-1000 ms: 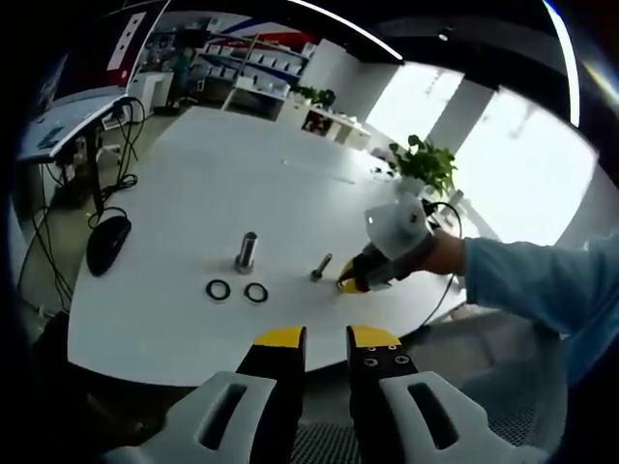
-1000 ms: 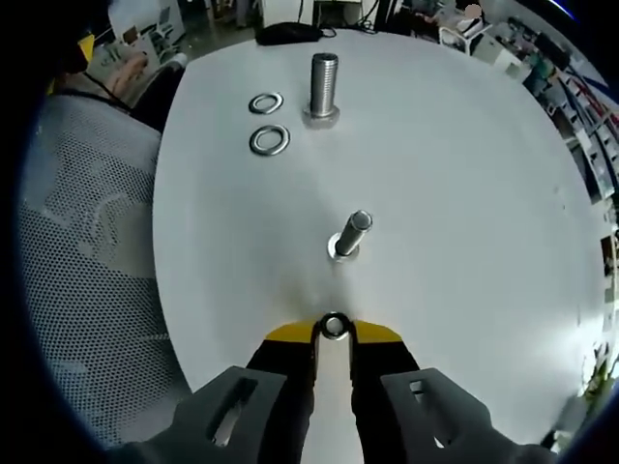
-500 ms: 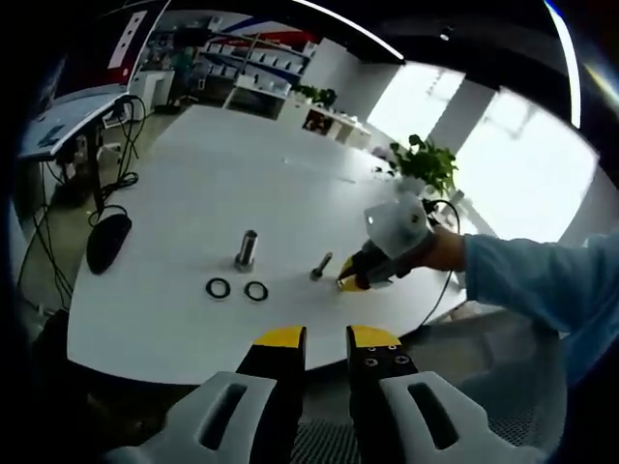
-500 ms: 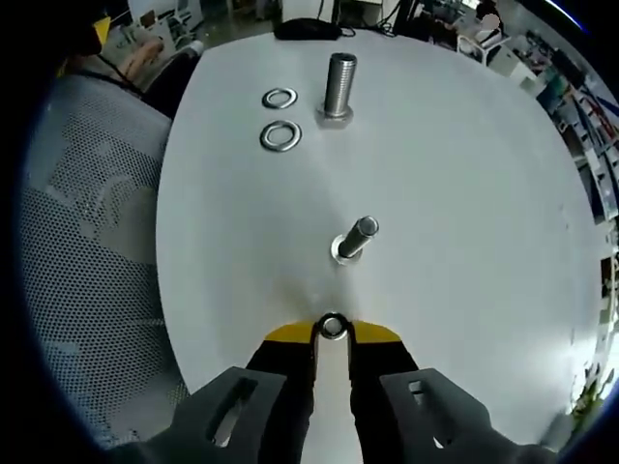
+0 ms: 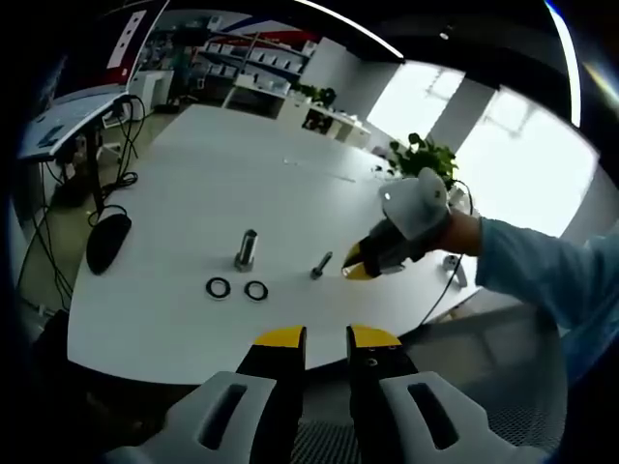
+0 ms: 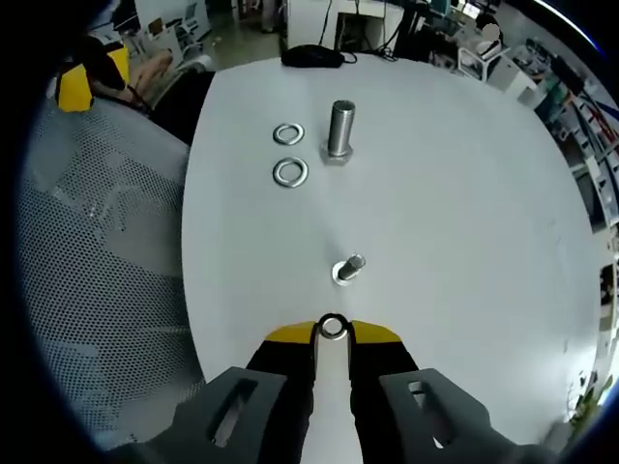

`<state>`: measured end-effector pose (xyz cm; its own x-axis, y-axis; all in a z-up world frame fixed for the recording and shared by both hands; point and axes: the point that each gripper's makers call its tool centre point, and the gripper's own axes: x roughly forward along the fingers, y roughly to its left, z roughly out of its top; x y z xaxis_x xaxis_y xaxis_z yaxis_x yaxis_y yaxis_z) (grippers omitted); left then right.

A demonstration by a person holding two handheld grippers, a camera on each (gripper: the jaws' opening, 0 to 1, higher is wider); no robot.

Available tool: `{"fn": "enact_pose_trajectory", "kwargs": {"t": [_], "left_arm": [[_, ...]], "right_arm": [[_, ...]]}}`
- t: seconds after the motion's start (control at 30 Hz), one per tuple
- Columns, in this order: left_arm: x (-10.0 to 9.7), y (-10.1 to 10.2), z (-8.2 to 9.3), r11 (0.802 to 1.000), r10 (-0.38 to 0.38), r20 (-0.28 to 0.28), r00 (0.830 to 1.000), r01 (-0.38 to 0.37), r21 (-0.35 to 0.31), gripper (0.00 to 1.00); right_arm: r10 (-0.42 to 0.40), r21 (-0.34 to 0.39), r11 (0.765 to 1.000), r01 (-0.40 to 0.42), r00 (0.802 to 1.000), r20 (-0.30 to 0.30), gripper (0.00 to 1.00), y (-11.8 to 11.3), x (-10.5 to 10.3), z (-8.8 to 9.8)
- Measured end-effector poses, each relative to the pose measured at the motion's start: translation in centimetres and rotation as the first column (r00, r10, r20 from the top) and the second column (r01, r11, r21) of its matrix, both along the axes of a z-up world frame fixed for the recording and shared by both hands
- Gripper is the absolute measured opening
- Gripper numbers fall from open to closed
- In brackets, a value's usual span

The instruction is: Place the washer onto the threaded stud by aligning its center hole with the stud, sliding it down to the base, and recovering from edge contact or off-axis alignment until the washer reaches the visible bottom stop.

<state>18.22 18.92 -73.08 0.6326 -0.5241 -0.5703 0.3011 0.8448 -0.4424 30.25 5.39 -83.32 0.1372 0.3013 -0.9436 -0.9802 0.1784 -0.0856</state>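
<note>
Right claw (image 6: pixel 333 333) pinching washer (image 6: pixel 333 327), near stud (image 6: pixel 347 268).

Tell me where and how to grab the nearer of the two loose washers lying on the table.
Take the nearer washer by its rim, coming straight down from above. It lies flat on the white table, so the jaws would likely have to straddle the ring across its width. The second washer and the large bolt stand apart from it, leaving room on its other sides.
</note>
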Motion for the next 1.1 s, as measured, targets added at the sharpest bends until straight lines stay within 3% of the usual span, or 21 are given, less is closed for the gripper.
{"fn": "enact_pose_trajectory", "kwargs": {"t": [0.2, 0.43, 1.1], "left_arm": [[0.0, 0.0, 0.0, 1.000, 0.001, 0.002, 1.000, -0.001, -0.001, 0.14], [0.0, 0.0, 0.1, 1.000, 0.001, 0.003, 1.000, -0.001, -0.002, 0.14], [0.0, 0.0, 0.0, 1.000, -0.001, -0.002, 1.000, 0.001, -0.007, 0.14]], "right_arm": [[0.029, 0.019, 0.999, -0.030, 0.999, 0.033, 0.14, 1.3, 0.6, 2.1], [0.059, 0.022, 0.998, -0.061, 0.996, 0.070, 0.14, 2.4, 1.3, 2.8], [0.103, -0.021, 0.995, -0.102, 0.993, 0.062, 0.14, 3.5, 1.9, 1.6]]}}
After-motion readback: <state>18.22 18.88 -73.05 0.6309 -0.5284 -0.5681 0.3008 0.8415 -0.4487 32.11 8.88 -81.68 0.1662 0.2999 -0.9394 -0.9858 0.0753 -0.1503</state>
